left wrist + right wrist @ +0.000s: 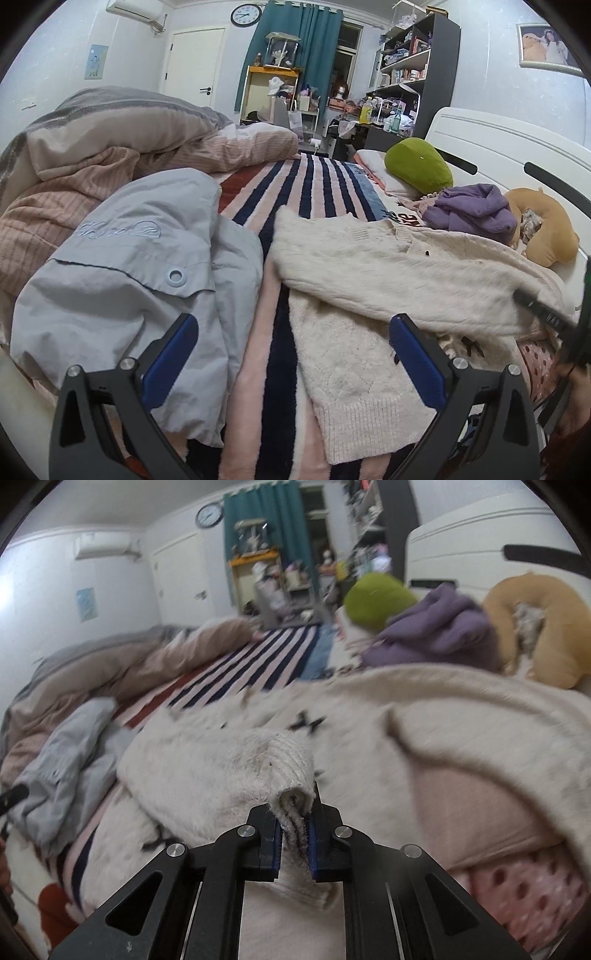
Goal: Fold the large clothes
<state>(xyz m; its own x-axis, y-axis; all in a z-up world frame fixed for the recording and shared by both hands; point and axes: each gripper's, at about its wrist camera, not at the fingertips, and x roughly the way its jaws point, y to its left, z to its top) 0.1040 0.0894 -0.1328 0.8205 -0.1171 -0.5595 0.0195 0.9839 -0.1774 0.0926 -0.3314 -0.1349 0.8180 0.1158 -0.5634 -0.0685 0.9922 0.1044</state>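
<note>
A bed with a striped blanket [280, 236] fills the left wrist view; the left claw [293, 354] stands wide above a cream sweater [369, 280], beside a blue jacket [129, 280]. In the right wrist view, the right claw [295, 834] pinches the sweater's ribbed cuff [291, 775].

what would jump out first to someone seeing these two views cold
The cream knit sweater sprawls across the striped blanket, and the right gripper is shut on its ribbed cuff in the near foreground. The left gripper hangs open above the sweater's hem, with a crumpled pale blue jacket to its left. Near the white headboard, a bright green cushion stands out.
</note>
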